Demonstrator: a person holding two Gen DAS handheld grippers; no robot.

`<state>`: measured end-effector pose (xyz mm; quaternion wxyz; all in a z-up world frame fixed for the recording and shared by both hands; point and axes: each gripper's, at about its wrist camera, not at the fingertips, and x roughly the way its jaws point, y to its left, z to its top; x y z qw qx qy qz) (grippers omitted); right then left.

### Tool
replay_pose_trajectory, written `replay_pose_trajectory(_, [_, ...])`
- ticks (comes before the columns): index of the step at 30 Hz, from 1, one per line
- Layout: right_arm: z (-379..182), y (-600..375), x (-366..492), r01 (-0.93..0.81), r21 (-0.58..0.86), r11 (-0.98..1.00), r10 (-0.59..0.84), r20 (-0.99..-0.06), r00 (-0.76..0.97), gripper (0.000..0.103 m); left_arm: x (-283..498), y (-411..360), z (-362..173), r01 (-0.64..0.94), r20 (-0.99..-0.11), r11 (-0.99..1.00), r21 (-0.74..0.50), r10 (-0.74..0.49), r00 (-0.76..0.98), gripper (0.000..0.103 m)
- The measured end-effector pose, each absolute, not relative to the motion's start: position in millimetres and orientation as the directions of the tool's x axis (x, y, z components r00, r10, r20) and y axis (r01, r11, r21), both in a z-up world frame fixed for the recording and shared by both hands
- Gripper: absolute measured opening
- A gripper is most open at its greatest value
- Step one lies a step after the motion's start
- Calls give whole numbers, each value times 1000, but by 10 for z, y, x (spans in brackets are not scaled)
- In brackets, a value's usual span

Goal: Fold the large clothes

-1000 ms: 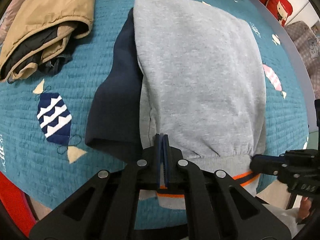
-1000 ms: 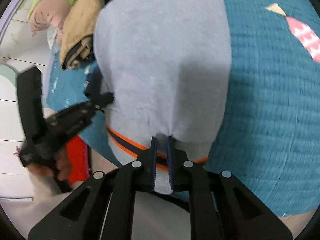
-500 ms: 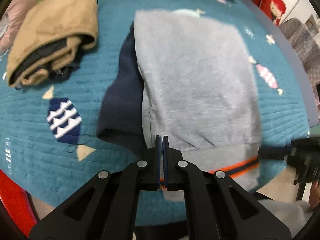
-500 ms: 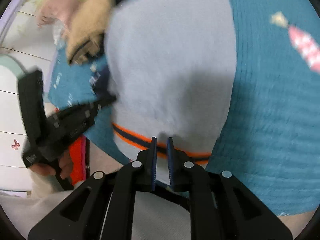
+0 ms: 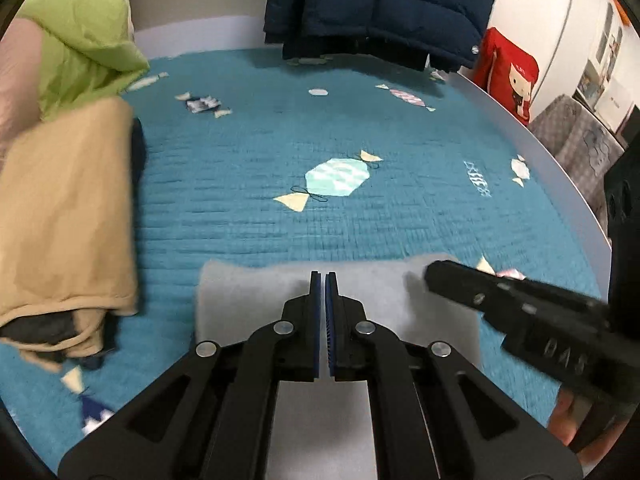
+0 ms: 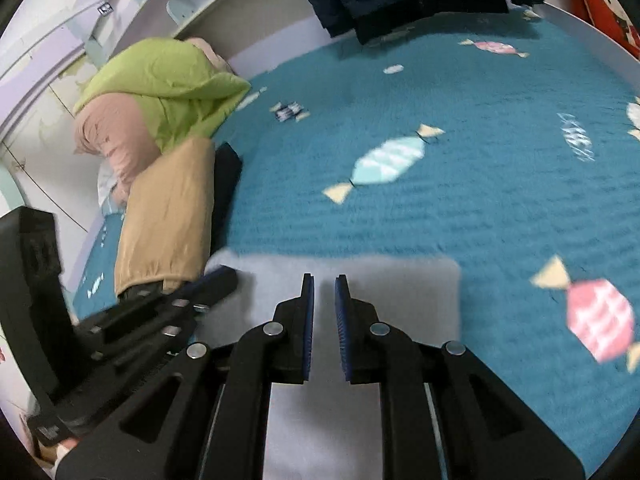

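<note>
Grey sweatshirt [image 5: 256, 296] folded on the teal bed cover [image 5: 360, 220], long edge running crosswise right under both grippers, tan jacket [image 5: 60, 220] stacked off to the left. Left gripper [image 5: 323, 280] clenched over the middle, can't tell if cloth's pinched. Right gripper [image 6: 324, 280] parted a little, pads clear of fabric, so equally near.

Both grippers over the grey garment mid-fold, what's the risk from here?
1. The right gripper shows a gap between its pads over the grey garment; whether it grips cloth is unclear, so that side may drop and skew the fold.
2. The tan jacket lies close beside the garment's left edge; a sideways drift could land cloth on it.
3. Motion blur suggests fast movement; the layers may shift.
</note>
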<state>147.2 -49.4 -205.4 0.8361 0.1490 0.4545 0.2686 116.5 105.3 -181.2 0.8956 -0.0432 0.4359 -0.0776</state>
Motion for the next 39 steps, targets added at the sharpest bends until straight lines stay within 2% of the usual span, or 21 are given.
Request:
replay_pose_trajectory(2, [-2375, -298, 1612, -326, 400, 857, 507, -770, 388, 11, 1329, 1131, -2134, 68, -807, 985, -156, -167, 566, 4])
replay_pose_trajectory(4, [-2617, -331, 1687, -305, 414, 858, 509, -766, 393, 7, 1482, 1260, -2520, 24, -851, 980, -199, -185, 492, 2])
replay_pose_trajectory(5, [-2640, -369, 1714, -290, 445, 847, 529, -754, 390, 7, 1480, 1312, -2577, 21, -840, 974, -227, -206, 502, 2])
replay_pose_trajectory(8, [-2466, -486, 1677, -266, 457, 849, 528, -762, 376, 6, 1418, 1394, -2470, 4, -827, 965, -261, -226, 514, 2])
replay_pose_trajectory(11, [-2289, -712, 1546, -220, 446, 868, 497, -771, 398, 7, 1271, 1454, -2294, -12, -830, 980, -199, -162, 533, 2])
replay_pose_trajectory(14, [-2460, -812, 1495, -191, 485, 853, 521, -777, 353, 5, 1150, 1483, -2288, -22, -836, 982, -188, -148, 528, 2])
replay_pose_trajectory(15, [-2571, -821, 1508, -200, 488, 850, 527, -770, 360, 0, 1161, 1487, -2389, -13, -844, 983, -183, -151, 515, 2])
replay_pose_trajectory(17, [-2597, -874, 1505, -172, 530, 831, 553, -751, 360, 0, 1153, 1530, -2490, -11, -845, 979, -203, -170, 507, 2])
replay_pose_trajectory(19, [-2424, -928, 1406, -120, 530, 839, 537, -776, 331, 0, 1112, 1512, -2339, -40, -853, 981, -191, -146, 502, 2])
replay_pose_trajectory(21, [-2256, -944, 1265, -135, 522, 842, 534, -777, 333, 7, 964, 1515, -2139, -64, -848, 982, -175, -118, 516, 3])
replay_pose_trajectory(24, [-2064, -877, 952, -194, 542, 818, 576, -757, 308, 7, 662, 1458, -1979, -28, -838, 984, -176, -135, 529, 4])
replay_pose_trajectory(26, [-2210, -726, 831, -219, 558, 801, 598, -768, 231, 7, 510, 1395, -2071, 3, -853, 987, -163, -142, 502, 4])
replay_pose_trajectory(28, [-2600, -603, 802, -195, 518, 833, 549, -817, 176, 2, 441, 1391, -2405, -6, -881, 989, -145, -126, 456, 3])
replay_pose_trajectory(31, [-2521, -679, 708, -163, 546, 822, 566, -814, 130, 0, 280, 1273, -2337, 41, -878, 998, -41, -56, 476, 3])
replay_pose_trajectory(33, [-2405, -750, 535, -145, 592, 793, 605, -793, 71, 7, 152, 1283, -2209, 37, -883, 994, -102, -108, 457, 4])
replay_pose_trajectory(36, [-2451, -771, 329, -213, 559, 801, 581, -812, 51, 5, 16, 1290, -2323, 67, -896, 991, -112, -130, 424, 3])
replay_pose_trajectory(38, [-2653, -828, 343, -211, 606, 767, 628, -777, 50, 3, -22, 1329, -2437, 79, -877, 988, -133, -155, 454, 3])
replay_pose_trajectory(39, [-2710, -919, 369, -140, 657, 740, 667, -744, 37, 3, -21, 1318, -2459, 86, -875, 988, -126, -152, 460, 3])
